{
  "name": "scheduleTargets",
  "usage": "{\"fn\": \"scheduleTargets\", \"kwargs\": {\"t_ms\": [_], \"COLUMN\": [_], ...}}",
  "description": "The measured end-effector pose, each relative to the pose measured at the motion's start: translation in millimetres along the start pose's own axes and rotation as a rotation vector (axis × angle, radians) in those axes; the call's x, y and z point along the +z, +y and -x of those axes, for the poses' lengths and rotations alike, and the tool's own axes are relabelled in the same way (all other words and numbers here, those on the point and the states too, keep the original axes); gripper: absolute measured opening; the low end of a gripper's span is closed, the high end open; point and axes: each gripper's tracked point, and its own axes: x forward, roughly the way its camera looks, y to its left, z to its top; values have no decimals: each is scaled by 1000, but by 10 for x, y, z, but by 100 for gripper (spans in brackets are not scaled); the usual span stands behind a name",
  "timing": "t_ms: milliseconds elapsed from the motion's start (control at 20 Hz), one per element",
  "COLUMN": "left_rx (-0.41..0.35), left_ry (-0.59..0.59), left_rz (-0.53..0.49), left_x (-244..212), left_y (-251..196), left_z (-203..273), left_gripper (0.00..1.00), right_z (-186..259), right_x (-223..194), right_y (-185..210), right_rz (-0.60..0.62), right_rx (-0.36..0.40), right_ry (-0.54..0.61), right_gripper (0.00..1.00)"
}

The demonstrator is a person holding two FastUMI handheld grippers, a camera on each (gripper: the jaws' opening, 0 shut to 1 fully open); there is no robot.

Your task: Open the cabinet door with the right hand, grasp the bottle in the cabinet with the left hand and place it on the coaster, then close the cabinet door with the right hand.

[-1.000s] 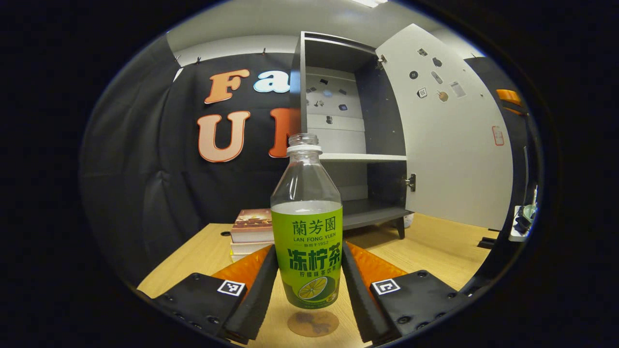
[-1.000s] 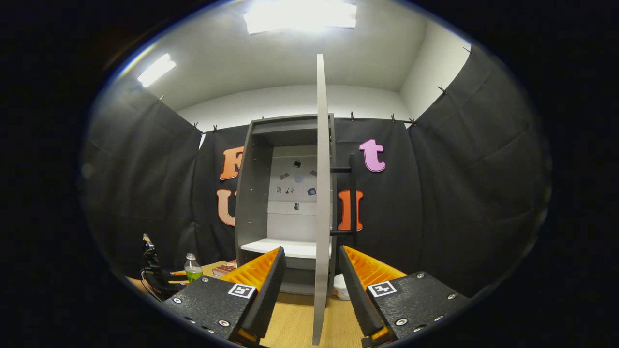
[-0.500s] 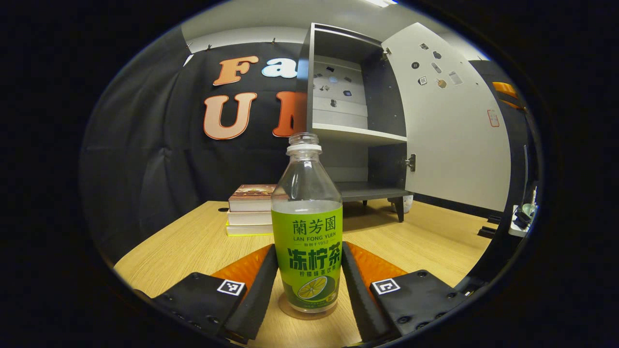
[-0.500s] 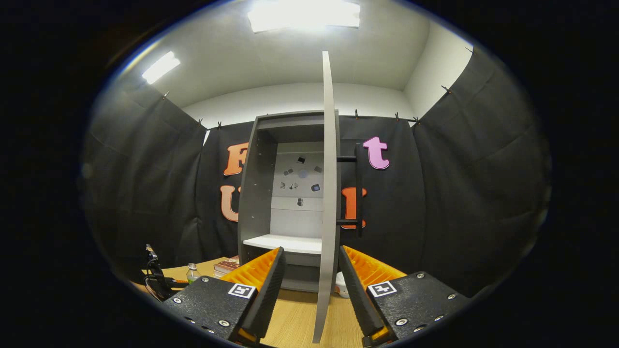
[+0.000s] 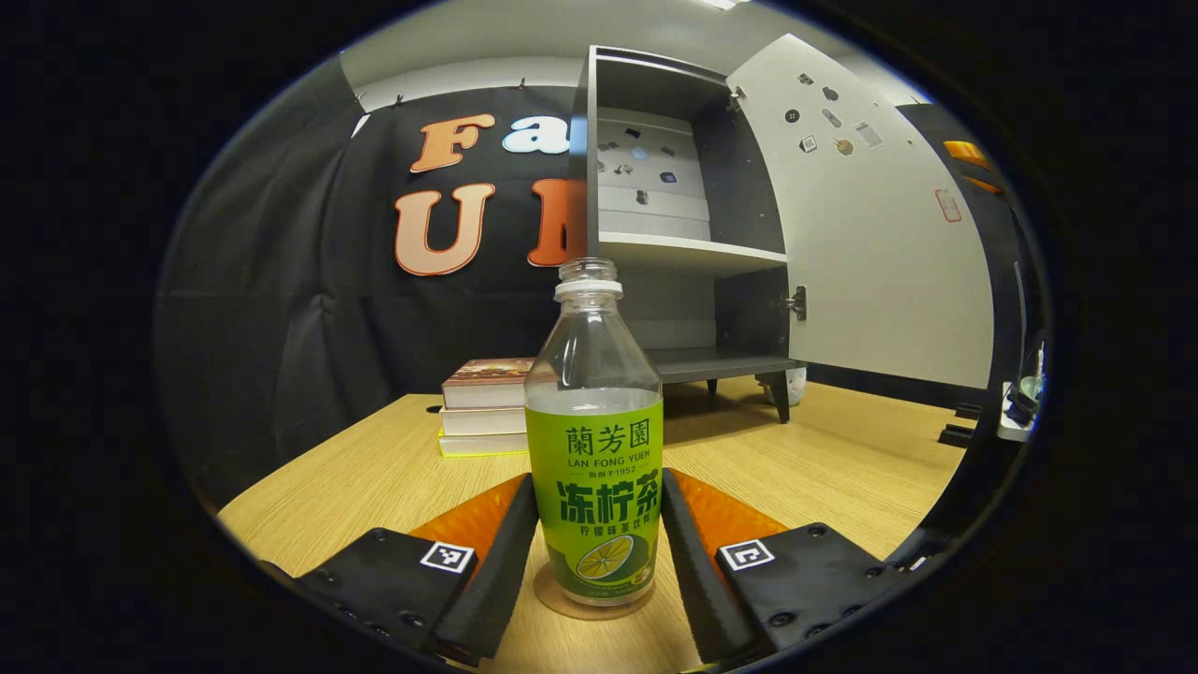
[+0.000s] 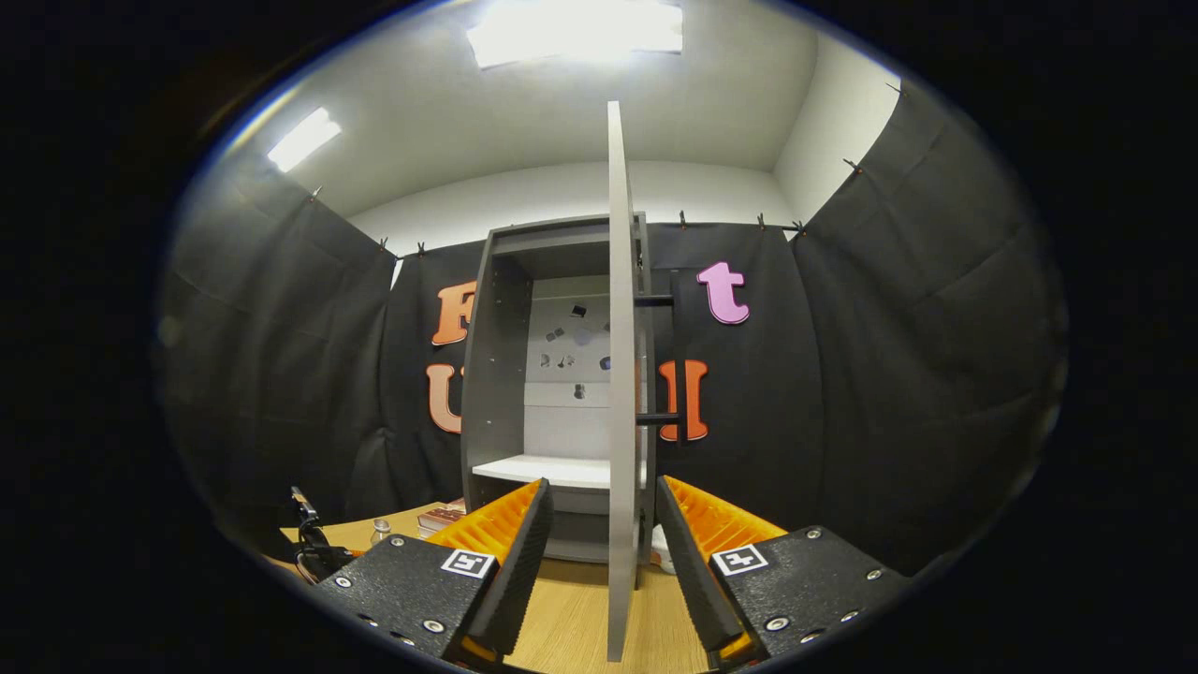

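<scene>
A clear bottle [image 5: 593,449] with a green label stands upright on the round brown coaster [image 5: 550,596], on the wooden table [image 5: 393,477]. My left gripper [image 5: 597,482] is shut on it, one finger pressed to each side of the label. Behind it, the grey cabinet [image 5: 693,253] has its door [image 5: 880,234] swung wide to the right. In the right gripper view I see the door edge [image 6: 620,374] head-on, with its dark handle [image 6: 669,356] on the right side. My right gripper [image 6: 602,482] is open, and the door edge stands between its fingers without touching them.
A stack of books [image 5: 487,407] lies on the table left of the cabinet. The cabinet's shelf [image 5: 697,251] and floor are bare. A small white object [image 5: 794,384] sits by the cabinet's foot. Black cloth walls surround the booth.
The bottle came down from above the coaster and now rests on it, still in my left gripper. My right gripper has shifted slightly around the door edge.
</scene>
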Motion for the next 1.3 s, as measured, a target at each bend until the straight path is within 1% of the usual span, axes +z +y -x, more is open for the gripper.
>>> {"fn": "scheduleTargets", "kwargs": {"t_ms": [150, 250, 400, 500, 550, 600, 700, 750, 800, 850, 900, 1000, 1050, 1100, 1300], "left_rx": [17, 30, 40, 44, 45, 48, 49, 51, 52, 59, 81, 105, 104, 105, 111], "left_ry": [7, 1, -4, -19, -27, -38, -58, -70, -77, -85, -78, -67, -65, -69, -80], "left_rz": [29, 29, 31, 30, 28, 27, 27, 26, 27, 24, 20, 4, 6, 11, 39], "left_x": [-9, -7, 19, 60, 87, 113, 176, 216, 245, 279, 283, 299, 327, 354, 457], "left_y": [-18, 11, 30, 40, 47, 52, 59, 63, 64, 79, 119, 190, 192, 180, 178], "left_z": [9, 4, 6, -17, -16, -26, -41, -42, -54, -51, -49, 10, 29, 32, 38], "left_gripper": [79, 82, 85, 86, 91, 92, 91, 93, 92, 92, 92, 94, 97, 97, 97], "right_z": [11, -7, -54, -75, -94, -98, -93, -91, -87, -76, -74, -56, -55, -56, -71], "right_x": [-21, -45, -89, -120, -135, -135, -109, -92, -60, -31, -9, 39, 63, 88, 187], "right_y": [-29, -18, -81, -106, -118, -143, -159, -161, -173, -187, -197, -240, -258, -278, -381], "right_rz": [-24, -46, -73, -93, -98, -100, -103, -105, -105, -104, -102, -104, -111, -116, -150], "right_rx": [4, 16, 10, 8, 5, 0, -3, -3, -5, -6, -10, -16, -22, -25, -46], "right_ry": [-4, 0, 9, 16, 18, 17, 14, 10, 4, 0, -5, -9, -11, -13, -22], "right_gripper": [70, 70, 70, 70, 70, 70, 70, 70, 70, 70, 70, 70, 66, 70, 70]}}
